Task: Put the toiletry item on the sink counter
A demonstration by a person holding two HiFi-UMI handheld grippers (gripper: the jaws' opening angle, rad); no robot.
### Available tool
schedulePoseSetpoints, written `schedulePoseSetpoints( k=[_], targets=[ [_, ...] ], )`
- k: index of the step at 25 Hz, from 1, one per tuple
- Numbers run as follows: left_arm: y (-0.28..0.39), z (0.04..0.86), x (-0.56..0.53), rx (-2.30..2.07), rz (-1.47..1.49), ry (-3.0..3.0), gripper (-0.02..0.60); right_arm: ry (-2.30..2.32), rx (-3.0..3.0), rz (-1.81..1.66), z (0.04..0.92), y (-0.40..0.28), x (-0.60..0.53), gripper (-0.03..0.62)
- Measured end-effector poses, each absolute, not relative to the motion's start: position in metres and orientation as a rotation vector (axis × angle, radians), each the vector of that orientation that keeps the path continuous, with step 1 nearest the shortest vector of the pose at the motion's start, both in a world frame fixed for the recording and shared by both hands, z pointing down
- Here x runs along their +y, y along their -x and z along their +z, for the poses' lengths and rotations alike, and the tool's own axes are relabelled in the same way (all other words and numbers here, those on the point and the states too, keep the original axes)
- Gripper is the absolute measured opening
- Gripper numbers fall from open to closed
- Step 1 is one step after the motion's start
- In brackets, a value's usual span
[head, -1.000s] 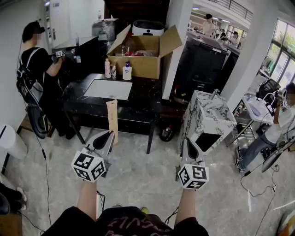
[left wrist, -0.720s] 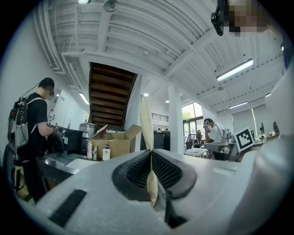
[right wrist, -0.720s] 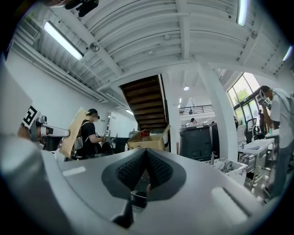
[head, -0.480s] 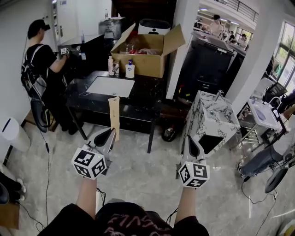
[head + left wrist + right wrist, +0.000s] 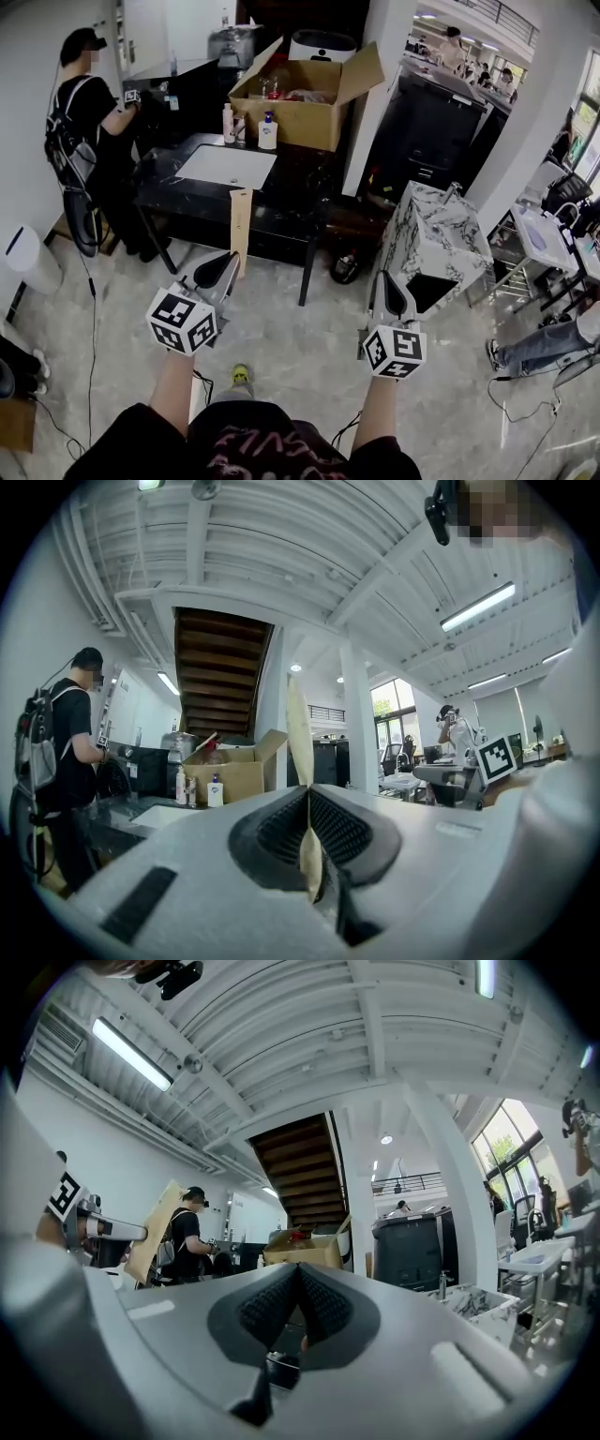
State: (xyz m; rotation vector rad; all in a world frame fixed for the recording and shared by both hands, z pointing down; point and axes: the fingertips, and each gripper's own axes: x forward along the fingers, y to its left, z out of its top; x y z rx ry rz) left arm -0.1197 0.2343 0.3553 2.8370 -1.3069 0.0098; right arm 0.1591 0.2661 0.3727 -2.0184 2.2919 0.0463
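Two grippers are in view, both held over the floor [image 5: 281, 366] and well apart from the black counter [image 5: 281, 202]. We find the left gripper [image 5: 223, 270] closed on a thin tan packet [image 5: 241, 223], which stands upright out of the jaws. In the left gripper view it shows edge-on, pinched between the ribbed pads [image 5: 342, 822]. We find the right gripper [image 5: 388, 291] closed, with nothing between its jaws. The counter carries a white sink [image 5: 225, 166]. Bottles [image 5: 268, 133] stand at its rear edge, just in front of an open cardboard box [image 5: 300, 120]. A person [image 5: 86, 117] stands at the counter's left end. A marble cabinet [image 5: 436, 239] stands to the counter's right.
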Motion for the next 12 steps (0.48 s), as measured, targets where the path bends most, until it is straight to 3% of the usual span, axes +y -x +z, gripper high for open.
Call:
schedulePoseSetpoints(
  k=[12],
  targets=[
    [0.126, 0.37, 0.17, -1.301, 0.018, -2.818, 0.009, 2.035, 2.309, 0.04, 0.384, -0.158, 0.203, 0.012]
  ],
)
